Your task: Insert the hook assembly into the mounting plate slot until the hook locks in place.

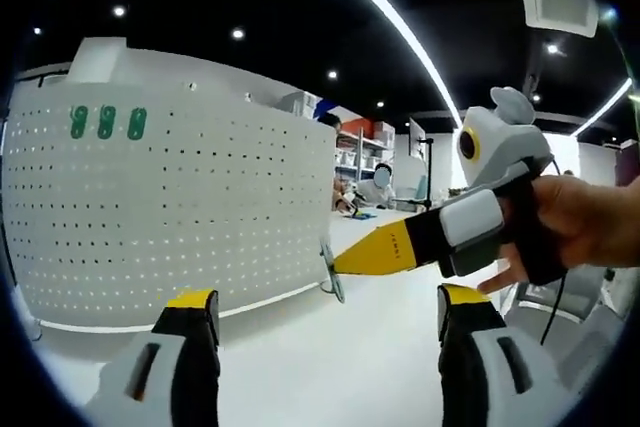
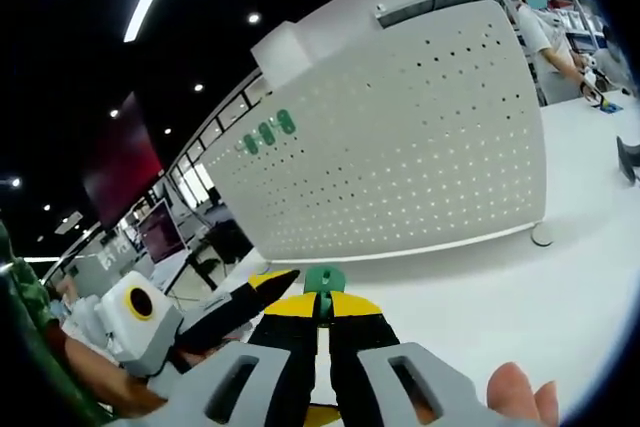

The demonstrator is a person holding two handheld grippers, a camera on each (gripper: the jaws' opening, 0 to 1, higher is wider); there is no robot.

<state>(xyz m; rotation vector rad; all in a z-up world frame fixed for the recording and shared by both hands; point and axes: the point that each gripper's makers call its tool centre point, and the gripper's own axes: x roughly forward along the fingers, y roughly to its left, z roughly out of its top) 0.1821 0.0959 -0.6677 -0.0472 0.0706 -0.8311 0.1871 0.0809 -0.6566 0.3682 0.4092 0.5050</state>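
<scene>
On the pegboard [image 1: 170, 217] sit three green hooks [image 1: 106, 122]; right hand-held gripper [image 2: 322, 309] pinches one hook [image 2: 323, 280], left hand-held gripper [image 1: 325, 309] spread.

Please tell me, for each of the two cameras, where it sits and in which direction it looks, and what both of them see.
Left gripper view: rides on the left gripper, jaws apart, facing the pegboard; the right gripper, held by a hand, enters from the right, gripping a metal hook.
Right gripper view: rides on the right gripper, shut on the hook's green part, facing the pegboard; the left gripper enters from the left.
Shared: pegboard, white table, both grippers.
</scene>
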